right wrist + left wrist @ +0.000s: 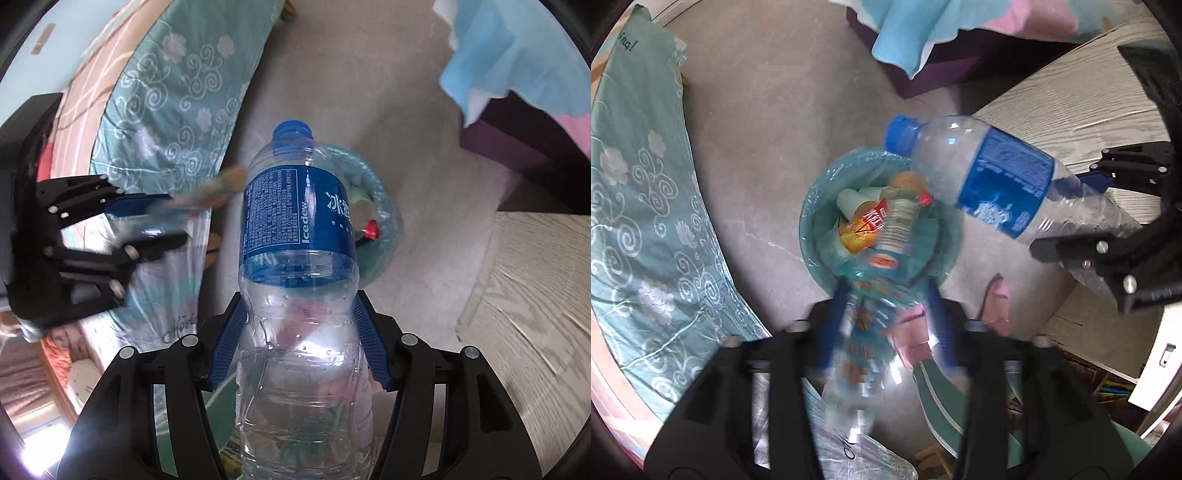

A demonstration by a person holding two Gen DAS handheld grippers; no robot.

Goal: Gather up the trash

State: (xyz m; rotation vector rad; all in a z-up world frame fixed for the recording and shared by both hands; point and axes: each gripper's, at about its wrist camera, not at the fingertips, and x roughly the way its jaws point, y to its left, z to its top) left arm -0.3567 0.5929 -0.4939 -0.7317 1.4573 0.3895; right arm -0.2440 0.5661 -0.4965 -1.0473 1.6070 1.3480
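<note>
A round bin with a teal liner (812, 236) stands on the floor, holding paper cups, wrappers and a bottle with a red cap (925, 198). My left gripper (886, 295) is above it, fingers around a blurred clear bottle with an orange-patterned label (864, 325); whether it still grips is unclear. My right gripper (299, 310) is shut on an empty clear bottle with a blue label (299, 218) and blue cap, held over the bin's rim (384, 206). The same bottle (1001, 181) shows in the left wrist view at right, with the right gripper (1082, 218) behind it.
A bed with a teal floral cover (639, 206) lies left of the bin. A pale wooden table (1082, 107) stands right. A blue and pink cloth (923, 29) hangs over dark purple furniture at the back. A foot in a pink slipper (997, 302) is near the bin.
</note>
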